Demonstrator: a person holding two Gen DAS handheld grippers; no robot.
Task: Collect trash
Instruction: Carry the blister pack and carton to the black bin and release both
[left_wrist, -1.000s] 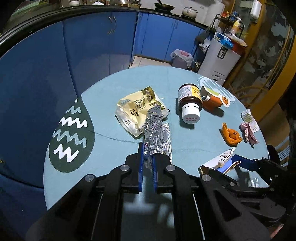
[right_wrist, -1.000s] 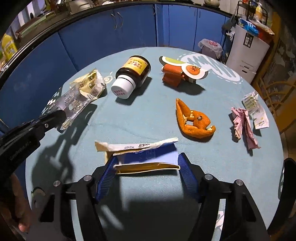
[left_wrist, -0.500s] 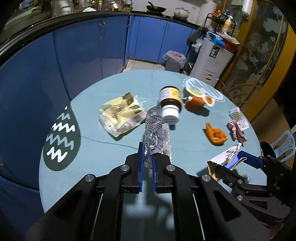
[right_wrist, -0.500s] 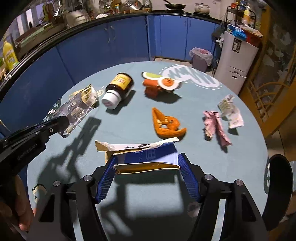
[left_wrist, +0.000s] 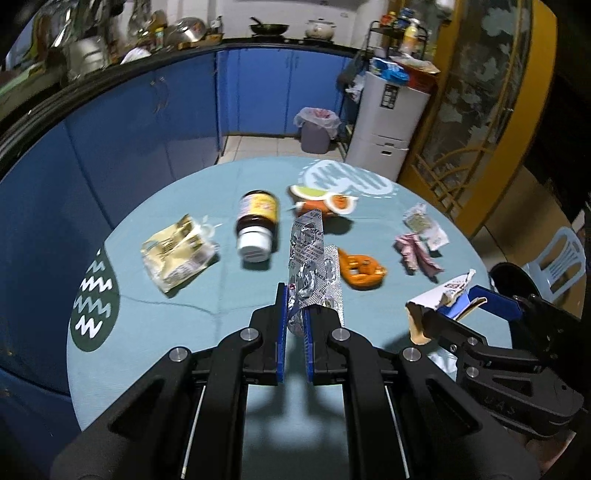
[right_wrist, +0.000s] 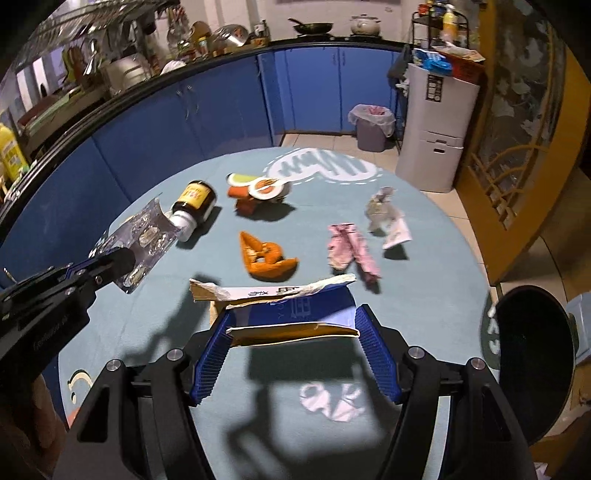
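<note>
My left gripper (left_wrist: 294, 314) is shut on silver blister packs (left_wrist: 310, 266), held up above the round teal table (left_wrist: 207, 295); the packs also show in the right wrist view (right_wrist: 147, 236). My right gripper (right_wrist: 293, 332) is shut on a torn blue and white carton (right_wrist: 291, 310), held above the table's near side; the carton also shows in the left wrist view (left_wrist: 443, 299). On the table lie a brown pill bottle (left_wrist: 256, 225), a yellow wrapper (left_wrist: 175, 251), orange peel (left_wrist: 360, 267), an orange cup with lid (left_wrist: 325, 203), pink crumpled paper (left_wrist: 415, 253) and a crumpled receipt (left_wrist: 424, 225).
A grey bin with a pink bag (left_wrist: 316, 127) stands on the floor beyond the table, next to a white cabinet (left_wrist: 388, 125). Blue kitchen cupboards (left_wrist: 166, 122) curve behind. A dark round bin (right_wrist: 532, 354) sits at the right of the table.
Both grippers have risen and pulled back from the table, each keeping its load. The table items look smaller and farther, and more of the kitchen shows.
</note>
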